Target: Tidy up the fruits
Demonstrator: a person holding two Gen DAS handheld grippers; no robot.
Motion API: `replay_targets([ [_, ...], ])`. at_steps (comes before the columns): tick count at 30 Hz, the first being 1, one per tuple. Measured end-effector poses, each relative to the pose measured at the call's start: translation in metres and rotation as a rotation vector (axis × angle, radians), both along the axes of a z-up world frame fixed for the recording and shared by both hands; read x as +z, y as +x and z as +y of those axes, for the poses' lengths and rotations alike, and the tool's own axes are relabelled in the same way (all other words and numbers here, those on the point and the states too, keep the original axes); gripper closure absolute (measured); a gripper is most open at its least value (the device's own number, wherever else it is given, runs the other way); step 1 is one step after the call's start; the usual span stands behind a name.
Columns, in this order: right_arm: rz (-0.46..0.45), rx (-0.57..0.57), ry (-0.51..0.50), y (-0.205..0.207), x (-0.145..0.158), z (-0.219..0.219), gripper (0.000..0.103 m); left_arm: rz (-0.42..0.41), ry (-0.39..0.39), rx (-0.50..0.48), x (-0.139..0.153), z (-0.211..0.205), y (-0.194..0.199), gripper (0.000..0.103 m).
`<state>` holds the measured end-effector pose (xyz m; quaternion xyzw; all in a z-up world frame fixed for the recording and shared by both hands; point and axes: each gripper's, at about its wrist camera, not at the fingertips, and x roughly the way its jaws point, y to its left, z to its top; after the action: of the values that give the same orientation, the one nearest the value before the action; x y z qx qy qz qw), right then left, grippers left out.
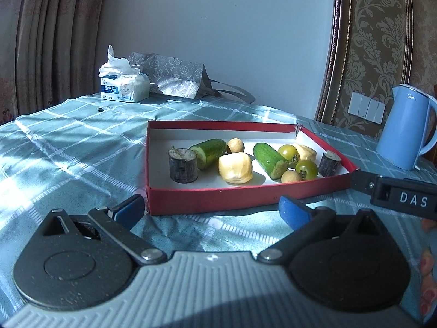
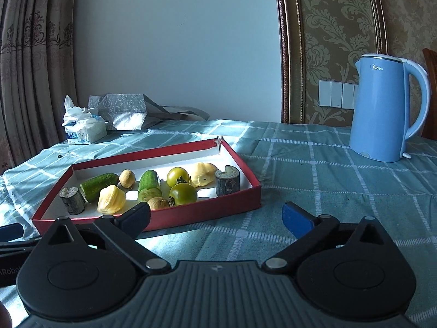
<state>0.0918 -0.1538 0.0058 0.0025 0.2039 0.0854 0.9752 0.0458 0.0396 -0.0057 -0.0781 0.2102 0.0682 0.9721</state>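
Observation:
A shallow red box (image 1: 218, 199) with a white inside lies on the checked tablecloth. In it are two cucumber pieces (image 1: 210, 151), two green tomatoes (image 1: 307, 169), two yellow jackfruit pieces (image 1: 235, 168), two small brown longans (image 1: 235, 145) and two dark sugarcane stubs (image 1: 182, 165). My left gripper (image 1: 211, 209) hovers open just in front of the box's near wall, nothing between its blue pads. My right gripper (image 2: 217, 217) is open and empty too, off the near right corner of the box (image 2: 191, 213). Its body shows at the right of the left wrist view.
A blue electric kettle (image 2: 382, 109) stands at the right on the table. At the back left are a tissue pack (image 2: 84, 128) and a grey patterned paper bag (image 2: 123, 109). A small dark cap (image 1: 101, 108) lies on the cloth. Curtains hang at the left.

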Motion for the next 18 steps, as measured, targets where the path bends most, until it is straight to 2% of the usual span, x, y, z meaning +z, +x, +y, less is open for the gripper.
replay_targets([
  [6,-0.017,-0.005,-0.028,-0.013,-0.012,0.015,0.0,0.058,0.064,0.047,-0.001,0.001,0.0,0.0],
  [9,-0.042,0.004,-0.059,-0.02,-0.012,0.022,0.0,0.074,0.052,0.064,-0.001,0.007,-0.001,0.0],
  [14,-0.071,-0.007,-0.044,-0.025,-0.01,0.019,0.0,0.065,0.021,0.073,-0.001,0.012,-0.002,0.0],
  [18,-0.06,-0.024,-0.027,-0.022,-0.01,0.016,0.0,0.05,0.045,0.077,0.0,0.006,-0.001,0.0],
])
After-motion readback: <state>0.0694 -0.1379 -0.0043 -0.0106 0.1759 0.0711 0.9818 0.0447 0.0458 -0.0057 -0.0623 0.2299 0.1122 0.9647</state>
